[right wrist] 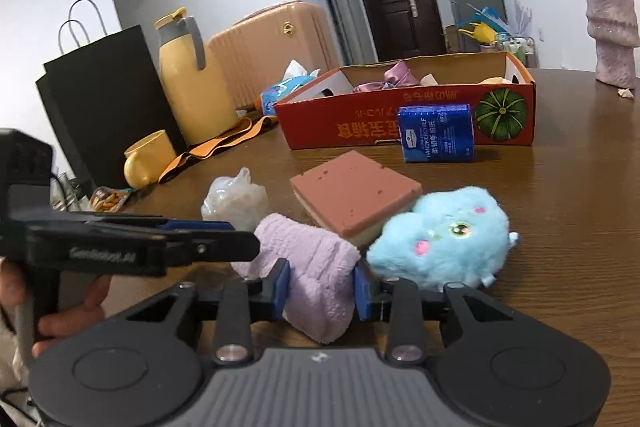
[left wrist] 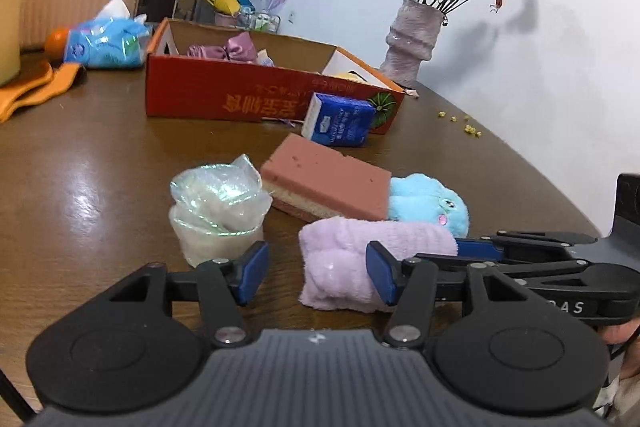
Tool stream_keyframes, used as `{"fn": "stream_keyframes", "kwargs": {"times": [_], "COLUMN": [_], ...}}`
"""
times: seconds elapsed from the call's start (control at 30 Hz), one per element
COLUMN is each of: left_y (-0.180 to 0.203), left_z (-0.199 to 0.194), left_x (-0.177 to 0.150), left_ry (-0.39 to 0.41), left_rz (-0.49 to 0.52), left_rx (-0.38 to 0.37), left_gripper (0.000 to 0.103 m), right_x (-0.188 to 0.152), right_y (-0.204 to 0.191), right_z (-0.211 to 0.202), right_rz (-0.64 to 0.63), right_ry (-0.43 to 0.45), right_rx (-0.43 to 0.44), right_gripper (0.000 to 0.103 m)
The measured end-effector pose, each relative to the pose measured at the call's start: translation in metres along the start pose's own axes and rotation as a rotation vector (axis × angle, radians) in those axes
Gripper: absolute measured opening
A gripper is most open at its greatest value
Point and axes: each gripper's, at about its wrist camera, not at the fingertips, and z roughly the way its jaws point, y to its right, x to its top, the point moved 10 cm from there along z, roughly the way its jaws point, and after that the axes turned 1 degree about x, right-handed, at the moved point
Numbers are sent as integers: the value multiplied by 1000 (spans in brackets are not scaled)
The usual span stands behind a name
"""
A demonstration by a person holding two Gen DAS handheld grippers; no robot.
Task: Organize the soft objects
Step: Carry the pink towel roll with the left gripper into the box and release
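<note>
Brown wooden table (left wrist: 100,163), glossy, with a white wall behind it. Right gripper (right wrist: 321,291) has its blue pads squeezing a rolled lilac fleece towel (right wrist: 316,267) that lies right in front of it. Left gripper (left wrist: 316,277) sits with fingers spread: its right pad is up against the same towel's side, the left pad is just short of a white cloth bundle in clear plastic (left wrist: 218,207), though touching or not is hard to call. Just past the towel lie a pink sponge (left wrist: 326,187) and a blue plush toy (right wrist: 444,237), the sponge resting against the plush. Further out, a blue tissue pack (left wrist: 340,119) leans on a red cardboard box (left wrist: 224,91) holding a purple satin bow (left wrist: 234,49).
</note>
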Motion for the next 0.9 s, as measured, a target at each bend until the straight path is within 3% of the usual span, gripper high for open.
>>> {"fn": "stream_keyframes", "kwargs": {"times": [0.03, 0.1, 0.13, 0.2, 0.3, 0.4, 0.53, 0.7, 0.8, 0.9], "left_y": [2, 7, 8, 9, 12, 21, 19, 8, -12, -48], "left_z": [3, 9, 11, 11, 7, -12, -22, 2, 26, 68], "left_x": [-1, -4, -5, -4, -2, 19, 72, 161, 211, 244], "left_ry": [-4, -30, -43, -53, -49, 26, 102, 149, 175, 131], "left_rz": [-9, -30, -46, -69, -84, -49, -20, 1, 9, -33], "left_rx": [-17, -47, -62, -69, -91, -121, -129, -74, -15, 34], "left_gripper": [53, 33, 32, 26, 20, 20, 20, 20, 20, 20], "right_x": [0, 0, 0, 1, 1, 16, 64, 152, 207, 247], "right_y": [1, 3, 6, 12, 13, 3, -1, 10, 27, 43], "right_z": [0, 1, 2, 2, 0, -10, -17, 8, 45, 99], "right_rz": [3, 7, 18, 40, 41, 15, -22, -109, -81, -88], "right_ry": [-2, 1, 4, 15, 21, 72, 163, 220, 197, 129], "right_rx": [8, -4, -21, -37, -32, -16, 4, -23, 1, -3], "right_gripper": [33, 36, 42, 43, 36, 33, 33, 33, 33, 33]}}
